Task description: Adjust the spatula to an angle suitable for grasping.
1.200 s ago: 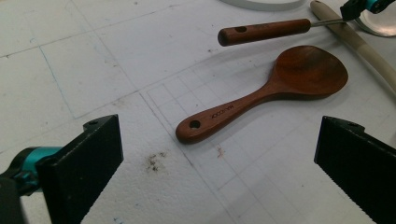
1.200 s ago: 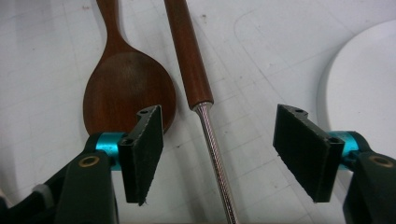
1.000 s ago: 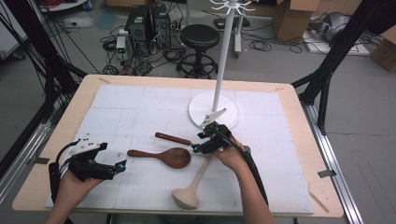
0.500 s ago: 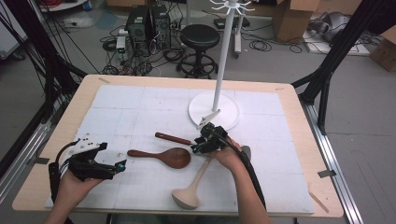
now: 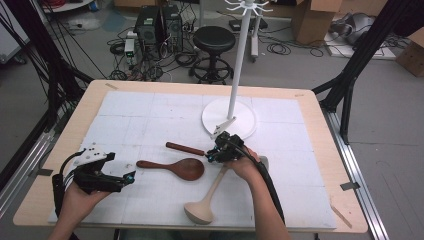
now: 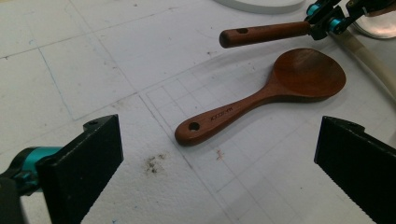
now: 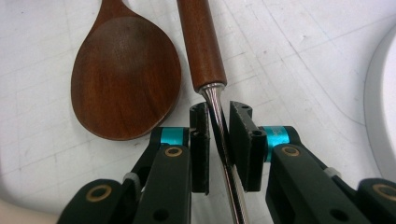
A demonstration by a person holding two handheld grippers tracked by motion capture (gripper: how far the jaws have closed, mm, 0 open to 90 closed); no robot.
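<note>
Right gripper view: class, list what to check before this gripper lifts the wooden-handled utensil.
1. Metal shank lies between the jaws of the right gripper: ok.
2. Pads press firmly on the shank: cannot tell; the jaws have just been closing.
3. Dark wooden spoon lies apart from the wooden handle: ok, though close.
4. Left gripper is open and off the spoon: ok.
5. White hook stand stands upright beyond the right gripper: ok.
</note>
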